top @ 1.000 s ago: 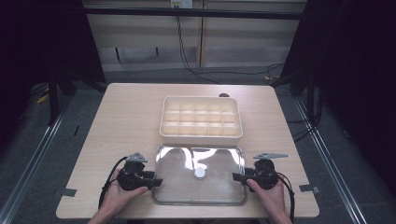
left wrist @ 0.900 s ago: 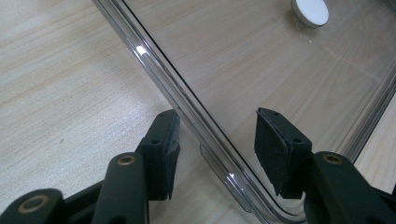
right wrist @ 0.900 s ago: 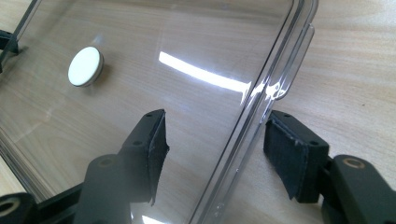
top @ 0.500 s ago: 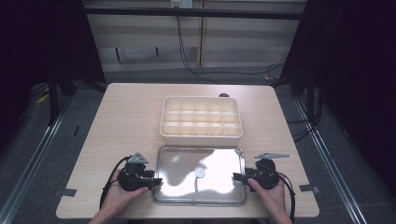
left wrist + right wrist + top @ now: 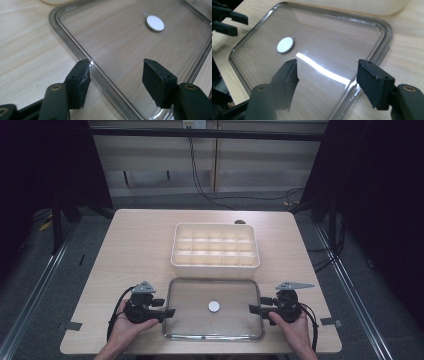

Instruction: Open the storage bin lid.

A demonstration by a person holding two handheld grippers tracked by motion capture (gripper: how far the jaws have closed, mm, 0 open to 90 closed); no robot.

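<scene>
Both grippers, left (image 5: 169,312) and right (image 5: 254,308), have just been opening off the clear lid (image 5: 213,335) (now flat on the table (image 5: 130,245) before the box (image 5: 215,262)), so backing away comes next.

Both grippers, left gripper (image 5: 169,312) and right gripper (image 5: 254,308), are all-black with brass screws. Each has a grey triangular plate on top. Black cables loop off the back.

Lab test bay, wooden table (image 5: 135,250), floor rails (image 5: 37,285), trailing cables (image 5: 200,180)
</scene>
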